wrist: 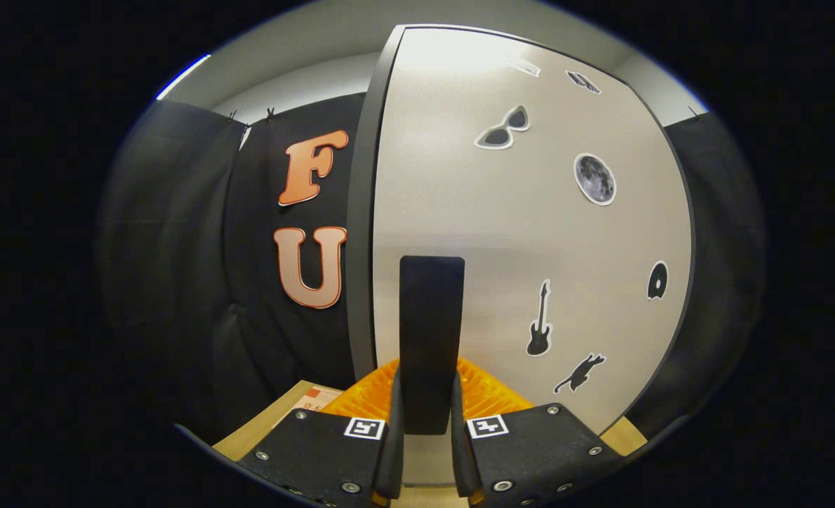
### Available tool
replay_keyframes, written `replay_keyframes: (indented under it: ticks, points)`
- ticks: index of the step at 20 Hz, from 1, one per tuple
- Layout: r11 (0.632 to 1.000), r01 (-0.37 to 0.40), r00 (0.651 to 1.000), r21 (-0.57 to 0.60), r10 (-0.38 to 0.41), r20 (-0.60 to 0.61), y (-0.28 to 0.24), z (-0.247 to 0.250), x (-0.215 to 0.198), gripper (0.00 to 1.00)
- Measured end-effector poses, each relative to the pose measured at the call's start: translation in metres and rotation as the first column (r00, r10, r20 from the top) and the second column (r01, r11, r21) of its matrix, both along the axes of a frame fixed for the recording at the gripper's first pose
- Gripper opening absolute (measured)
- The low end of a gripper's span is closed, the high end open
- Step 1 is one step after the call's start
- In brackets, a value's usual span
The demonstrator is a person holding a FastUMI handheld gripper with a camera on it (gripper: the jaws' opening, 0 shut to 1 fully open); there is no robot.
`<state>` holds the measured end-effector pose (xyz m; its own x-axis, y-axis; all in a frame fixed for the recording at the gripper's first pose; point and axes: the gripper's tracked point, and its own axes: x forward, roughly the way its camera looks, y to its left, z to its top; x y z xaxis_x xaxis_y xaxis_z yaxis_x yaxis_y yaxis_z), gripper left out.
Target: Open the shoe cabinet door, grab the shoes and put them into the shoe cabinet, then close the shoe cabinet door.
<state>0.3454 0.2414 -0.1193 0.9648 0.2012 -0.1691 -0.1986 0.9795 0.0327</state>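
The shoe cabinet's white door (473, 226) stands close in front of me, with several small dark stickers on it. A tall black handle (431, 317) rises from the door's lower middle. My gripper (425, 406) is shut on the lower part of this handle, one finger pressed against each side. The door's dark left edge (362, 212) faces me.
The booth's black cloth wall (198, 268) hangs to the left of the cabinet and also to its right. A light wooden surface (262, 430) with a small paper label (318, 401) lies below, left of the fingers.
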Motion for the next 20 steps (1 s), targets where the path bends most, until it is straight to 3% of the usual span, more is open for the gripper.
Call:
replay_keyframes:
  ticks: [3, 12, 20]
  points:
    - [1.000, 0.019, 1.000, -0.002, -0.019, 0.020, -0.001, 0.002, -0.001, 0.23]
    - [0.993, 0.115, 0.993, 0.018, -0.115, 0.005, -0.019, 0.007, -0.043, 0.23]
    - [0.977, 0.213, 0.977, -0.030, -0.213, 0.006, -0.054, 0.013, -0.088, 0.20]
